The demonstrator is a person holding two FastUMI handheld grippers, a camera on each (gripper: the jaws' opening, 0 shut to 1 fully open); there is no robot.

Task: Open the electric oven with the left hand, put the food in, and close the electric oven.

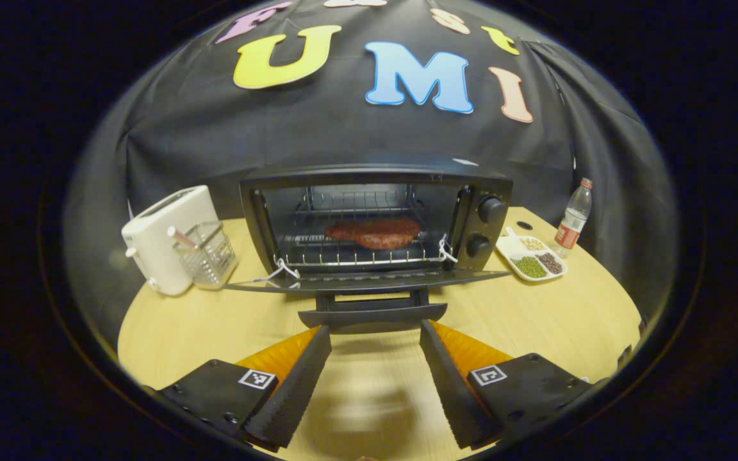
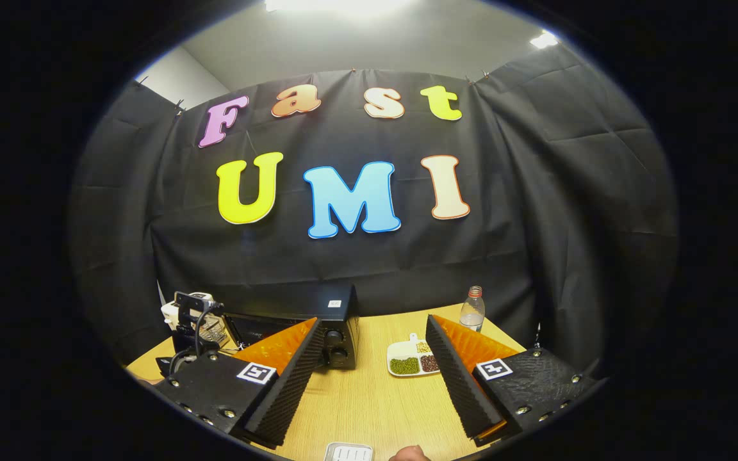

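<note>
The black electric oven (image 1: 484,221) stands at the back of the table with its door (image 1: 369,280) folded down flat. A reddish-brown piece of food (image 1: 375,233) lies on the wire rack inside. My left gripper (image 1: 375,328) is open, its fingertips on either side of the door handle (image 1: 372,315) and not touching it. In the right gripper view my right gripper (image 2: 374,323) is open and holds nothing; the oven (image 2: 337,326) stands to the left beyond it, and the other gripper's body (image 2: 191,312) with a cable is in front of the oven.
A white toaster (image 1: 157,240) and a clear container (image 1: 207,253) stand left of the oven. On its right are a white divided dish of beans (image 1: 531,257) and a plastic bottle (image 1: 574,218). A small white tray (image 2: 348,452) and a fingertip (image 2: 410,453) sit at the right view's bottom edge.
</note>
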